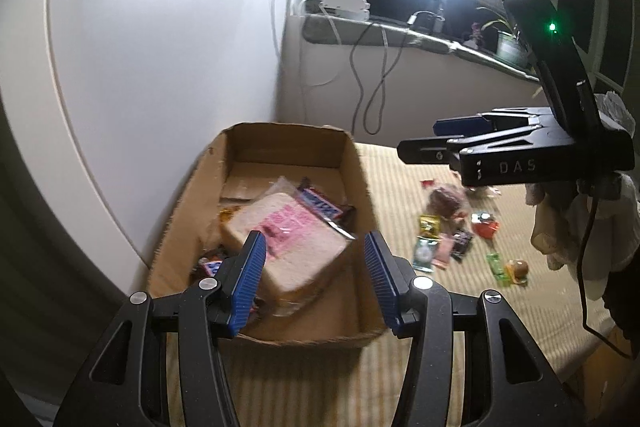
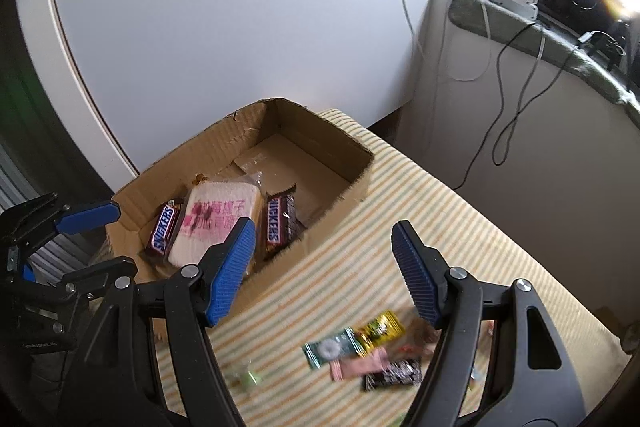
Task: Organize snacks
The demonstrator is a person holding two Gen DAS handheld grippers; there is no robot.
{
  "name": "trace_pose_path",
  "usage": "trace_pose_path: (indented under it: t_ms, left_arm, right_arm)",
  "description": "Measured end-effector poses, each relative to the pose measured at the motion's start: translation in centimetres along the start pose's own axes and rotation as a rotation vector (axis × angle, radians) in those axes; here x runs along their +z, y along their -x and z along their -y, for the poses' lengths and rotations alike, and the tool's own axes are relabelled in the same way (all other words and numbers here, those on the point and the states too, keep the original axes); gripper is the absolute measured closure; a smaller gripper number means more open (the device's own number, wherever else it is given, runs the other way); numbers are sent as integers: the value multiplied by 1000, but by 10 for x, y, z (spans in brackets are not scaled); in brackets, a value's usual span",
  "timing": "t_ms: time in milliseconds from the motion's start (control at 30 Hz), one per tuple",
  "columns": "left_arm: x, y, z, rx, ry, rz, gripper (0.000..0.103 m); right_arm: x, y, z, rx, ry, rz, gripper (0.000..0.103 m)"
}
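1. Left wrist view: the left gripper [image 1: 314, 281] hangs half open and empty over the cardboard box [image 1: 356, 163] at the bed's wall-side edge; wrapped bread [image 1: 288, 247] lies inside. Loose snacks [image 1: 460, 239] litter the striped bedcover [image 1: 400, 187].
2. Right wrist view: the right gripper [image 2: 324, 271] gapes wide, holding nothing, above the bedcover beside the box; Snickers bars [image 2: 276, 223] flank the bread.

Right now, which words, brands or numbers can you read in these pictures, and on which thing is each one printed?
"SNICKERS": left bar in the cardboard box.
"SNICKERS": right bar in the same box.
"DAS": body of the right gripper.
Pink print on the bread packet: too blurred.
Loose wrappers on the striped cloth: unreadable.
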State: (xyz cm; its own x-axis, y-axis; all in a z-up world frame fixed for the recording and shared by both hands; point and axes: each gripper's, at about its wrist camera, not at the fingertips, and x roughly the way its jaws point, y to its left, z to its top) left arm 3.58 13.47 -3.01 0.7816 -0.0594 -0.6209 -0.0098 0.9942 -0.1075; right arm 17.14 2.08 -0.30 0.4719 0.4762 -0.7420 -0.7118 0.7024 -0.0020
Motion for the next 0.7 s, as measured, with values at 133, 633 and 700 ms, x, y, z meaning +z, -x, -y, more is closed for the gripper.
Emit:
trace_pose_path:
  t_ms: [133, 633, 700]
  left_arm:
    - [-2, 2, 15, -27, -19, -3, 53]
    - [-38, -6, 78, -125, -62, -77, 53]
    - [-42, -10, 83, -130, -61, -92, 54]
  right_arm:
    - [-11, 23, 9, -11, -9, 17, 30]
    - [-106, 70, 66, -48, -91, -24, 30]
    - [-121, 69, 71, -60, -93, -49, 30]
